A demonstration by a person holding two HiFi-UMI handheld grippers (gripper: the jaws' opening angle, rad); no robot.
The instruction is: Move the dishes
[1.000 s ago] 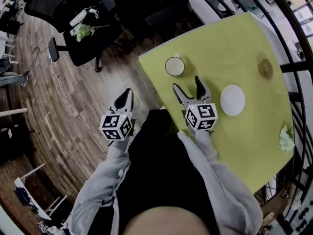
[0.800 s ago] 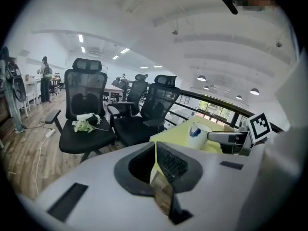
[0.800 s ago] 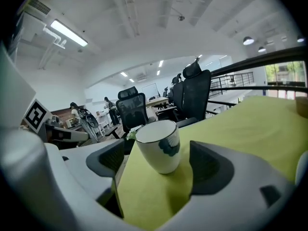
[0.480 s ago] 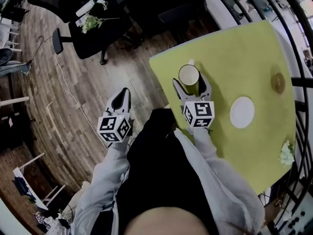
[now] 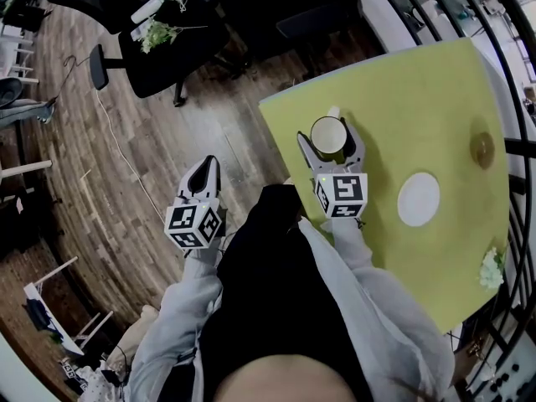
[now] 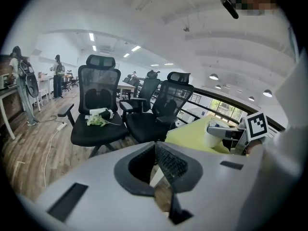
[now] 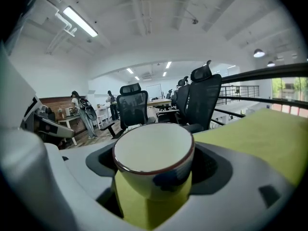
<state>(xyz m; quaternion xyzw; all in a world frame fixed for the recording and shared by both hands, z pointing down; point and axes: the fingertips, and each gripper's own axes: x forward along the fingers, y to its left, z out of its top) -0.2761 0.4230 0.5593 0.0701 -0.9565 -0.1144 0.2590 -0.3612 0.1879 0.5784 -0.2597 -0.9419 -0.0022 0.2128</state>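
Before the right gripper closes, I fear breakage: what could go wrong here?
1. The cup stands near the edge of the table, between the open jaws of the right gripper. A nudge from one jaw might slide it toward the floor.
2. The cup tapers toward its base, so a low grip may slip.

No legible text anywhere
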